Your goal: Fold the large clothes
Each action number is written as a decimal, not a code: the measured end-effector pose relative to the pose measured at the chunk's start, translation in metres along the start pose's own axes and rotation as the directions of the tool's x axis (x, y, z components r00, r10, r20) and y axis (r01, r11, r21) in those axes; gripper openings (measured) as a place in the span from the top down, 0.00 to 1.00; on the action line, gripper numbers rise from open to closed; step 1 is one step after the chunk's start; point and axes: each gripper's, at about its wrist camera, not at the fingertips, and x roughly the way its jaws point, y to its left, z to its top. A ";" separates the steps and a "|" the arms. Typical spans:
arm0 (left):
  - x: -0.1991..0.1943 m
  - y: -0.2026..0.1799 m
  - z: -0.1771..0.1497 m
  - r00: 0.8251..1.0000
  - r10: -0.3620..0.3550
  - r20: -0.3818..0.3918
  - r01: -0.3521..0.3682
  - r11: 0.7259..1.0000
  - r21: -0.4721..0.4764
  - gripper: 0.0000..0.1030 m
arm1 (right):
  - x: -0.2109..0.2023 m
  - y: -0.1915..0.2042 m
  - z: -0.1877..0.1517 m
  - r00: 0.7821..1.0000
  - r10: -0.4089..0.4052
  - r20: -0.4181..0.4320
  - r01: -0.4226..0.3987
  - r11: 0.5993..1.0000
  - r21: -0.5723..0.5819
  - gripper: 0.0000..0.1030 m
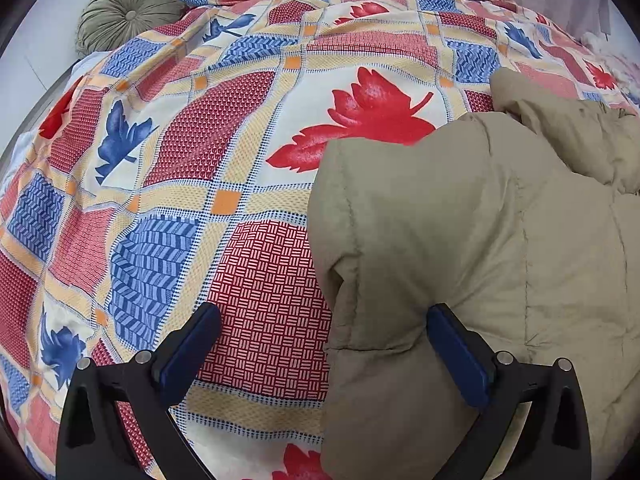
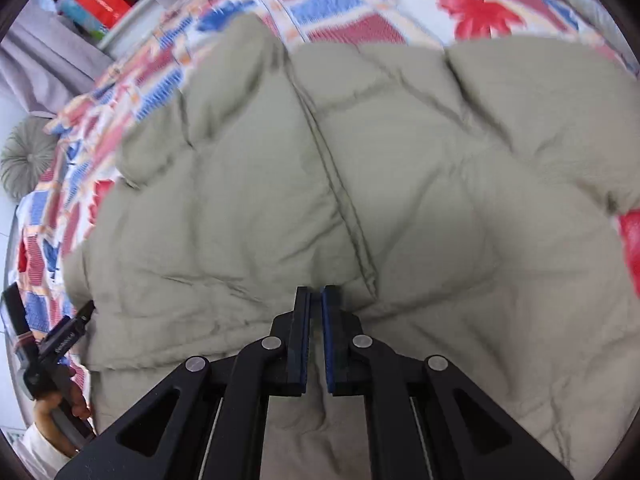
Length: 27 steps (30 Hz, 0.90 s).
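A large khaki padded jacket [image 1: 460, 240] lies on a bed with a red, blue and cream patchwork cover [image 1: 224, 152]. My left gripper [image 1: 324, 332] is open, its jaws straddling the jacket's left edge, with nothing gripped. In the right wrist view the jacket [image 2: 360, 168] fills most of the frame. My right gripper [image 2: 316, 300] hovers above the jacket's near part, its jaws nearly together with a thin gap and nothing visible between them. The left gripper [image 2: 86, 312] also shows at the left edge, beside the jacket.
A round green pleated cushion [image 1: 128, 12] lies at the bed's far left corner. Grey curtains [image 2: 44, 64] and a shelf with a red box [image 2: 102, 0] stand beyond the bed. The person's hand [image 2: 60, 404] holds the left tool.
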 end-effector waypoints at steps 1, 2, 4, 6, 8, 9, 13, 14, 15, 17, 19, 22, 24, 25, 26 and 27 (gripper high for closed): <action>0.000 0.000 0.000 1.000 -0.002 -0.004 0.002 1.000 -0.005 0.00 | 0.004 -0.008 -0.002 1.000 0.004 -0.009 -0.004 0.999 0.037 0.98; 0.000 0.001 0.000 1.000 -0.002 -0.006 0.002 1.000 -0.006 0.00 | 0.005 -0.014 -0.004 1.000 0.020 -0.012 -0.019 0.997 0.073 0.98; -0.004 0.002 0.003 1.000 0.008 -0.012 -0.008 1.000 0.001 0.00 | 0.003 -0.022 -0.006 0.999 0.049 -0.021 -0.047 0.992 0.118 0.98; -0.013 0.004 0.005 1.000 0.021 -0.008 -0.021 1.000 0.003 0.00 | -0.001 -0.024 -0.006 0.997 0.062 -0.035 -0.057 0.991 0.119 0.97; -0.025 0.005 0.005 1.000 0.016 -0.001 -0.016 1.000 0.010 0.00 | -0.011 -0.025 -0.007 0.996 0.077 -0.033 -0.073 0.991 0.112 0.93; -0.033 0.005 0.005 1.000 0.010 0.003 -0.010 1.000 0.013 0.00 | -0.015 -0.027 -0.008 0.996 0.083 -0.034 -0.079 0.990 0.116 0.93; -0.064 -0.006 -0.002 0.999 -0.037 0.005 0.037 0.999 0.037 0.00 | -0.031 -0.035 -0.017 0.992 0.120 -0.043 -0.112 0.982 0.151 0.93; -0.073 -0.012 -0.005 0.999 -0.053 0.002 0.053 0.998 0.045 0.00 | -0.035 -0.039 -0.022 0.991 0.127 -0.046 -0.117 0.979 0.164 0.93; -0.081 -0.019 -0.010 0.998 -0.070 -0.001 0.070 0.996 0.056 0.00 | -0.039 -0.042 -0.025 0.990 0.132 -0.050 -0.122 0.977 0.176 0.93; -0.096 -0.035 -0.018 0.995 -0.104 -0.009 0.104 0.991 0.078 0.00 | -0.046 -0.049 -0.034 0.989 0.138 -0.060 -0.124 0.972 0.199 0.92; -0.110 -0.057 -0.029 0.989 -0.148 -0.025 0.150 0.982 0.110 0.00 | -0.054 -0.057 -0.043 0.987 0.143 -0.069 -0.125 0.968 0.218 0.79; -0.129 -0.093 -0.047 0.978 -0.201 -0.050 0.207 0.965 0.163 0.00 | -0.068 -0.072 -0.053 0.989 0.138 -0.059 -0.119 0.960 0.253 0.42; -0.138 -0.120 -0.059 0.970 -0.230 -0.079 0.241 0.950 0.199 0.00 | -0.076 -0.079 -0.056 0.990 0.131 -0.045 -0.114 0.957 0.267 0.40; -0.140 -0.130 -0.064 0.965 -0.245 -0.094 0.260 0.942 0.211 0.00 | -0.080 -0.085 -0.057 0.991 0.127 -0.043 -0.110 0.955 0.274 0.40; -0.142 -0.142 -0.069 0.959 -0.261 -0.113 0.280 0.934 0.222 0.00 | -0.084 -0.092 -0.058 0.991 0.125 -0.039 -0.108 0.952 0.286 0.40; -0.144 -0.153 -0.074 0.952 -0.274 -0.134 0.299 0.926 0.229 0.00 | -0.089 -0.100 -0.059 0.992 0.122 -0.033 -0.107 0.948 0.301 0.39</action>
